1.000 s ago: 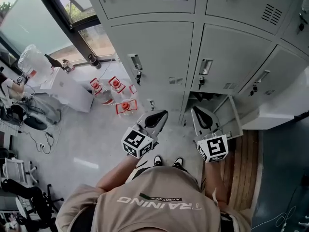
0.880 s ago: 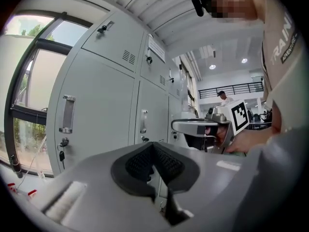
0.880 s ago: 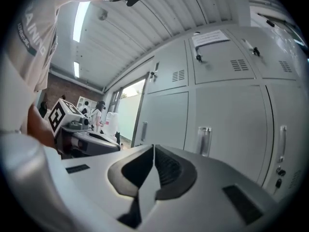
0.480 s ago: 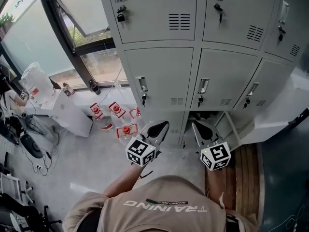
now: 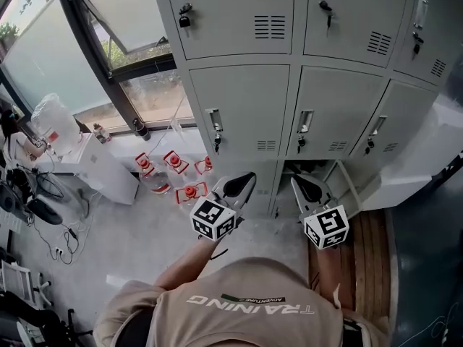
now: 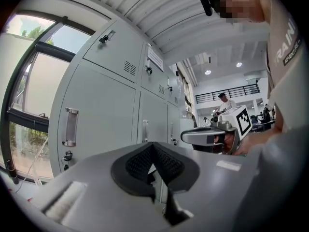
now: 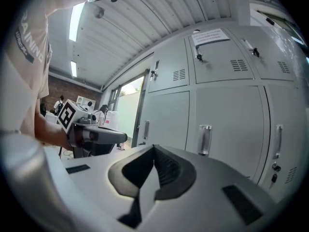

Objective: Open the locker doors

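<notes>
While one bottom door [image 5: 349,186] stands open just beyond the right tongs [image 5: 299,186], the middle doors [image 5: 246,107] and top doors [image 5: 231,13] are shut, and the left tongs [image 5: 244,181], like the right, hang clenched and empty, so most opening is left.

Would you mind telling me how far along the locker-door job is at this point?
Done: one bottom-row door stands swung open. In hand: nothing. The left gripper and right gripper are both shut and empty, held low in front of the lockers, touching no handle. Left: the three middle-row doors and the top-row doors in view are closed.
</notes>
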Demonstrator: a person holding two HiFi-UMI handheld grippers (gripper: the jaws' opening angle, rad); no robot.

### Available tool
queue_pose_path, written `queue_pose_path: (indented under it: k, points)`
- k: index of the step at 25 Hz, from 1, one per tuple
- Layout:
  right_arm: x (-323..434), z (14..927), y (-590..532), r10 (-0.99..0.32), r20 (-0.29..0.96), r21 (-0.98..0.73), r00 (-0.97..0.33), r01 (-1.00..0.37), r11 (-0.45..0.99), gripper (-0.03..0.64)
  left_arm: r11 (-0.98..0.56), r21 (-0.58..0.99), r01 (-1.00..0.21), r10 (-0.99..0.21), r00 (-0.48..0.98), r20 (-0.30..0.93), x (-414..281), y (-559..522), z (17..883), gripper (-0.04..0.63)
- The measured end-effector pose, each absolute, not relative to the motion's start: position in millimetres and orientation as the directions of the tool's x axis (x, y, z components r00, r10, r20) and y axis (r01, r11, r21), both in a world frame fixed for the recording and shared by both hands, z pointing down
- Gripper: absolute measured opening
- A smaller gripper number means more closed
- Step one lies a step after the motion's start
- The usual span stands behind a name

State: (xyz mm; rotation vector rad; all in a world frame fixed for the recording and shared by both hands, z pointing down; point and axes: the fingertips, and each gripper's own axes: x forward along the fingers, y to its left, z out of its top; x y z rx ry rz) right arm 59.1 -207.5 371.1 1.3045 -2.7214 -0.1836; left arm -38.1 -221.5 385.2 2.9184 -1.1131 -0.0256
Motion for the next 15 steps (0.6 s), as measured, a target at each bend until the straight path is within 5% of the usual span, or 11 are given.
queue_pose_path:
  k: [15]
  points:
    - [60, 378, -216, -0.787, 0.069, 0.153, -0.613, -0.773, 0.616, 0.011, -0.764, 0.018, -0.645, -0.644, 0.765, 0.015, -33, -234, 391, 0.006]
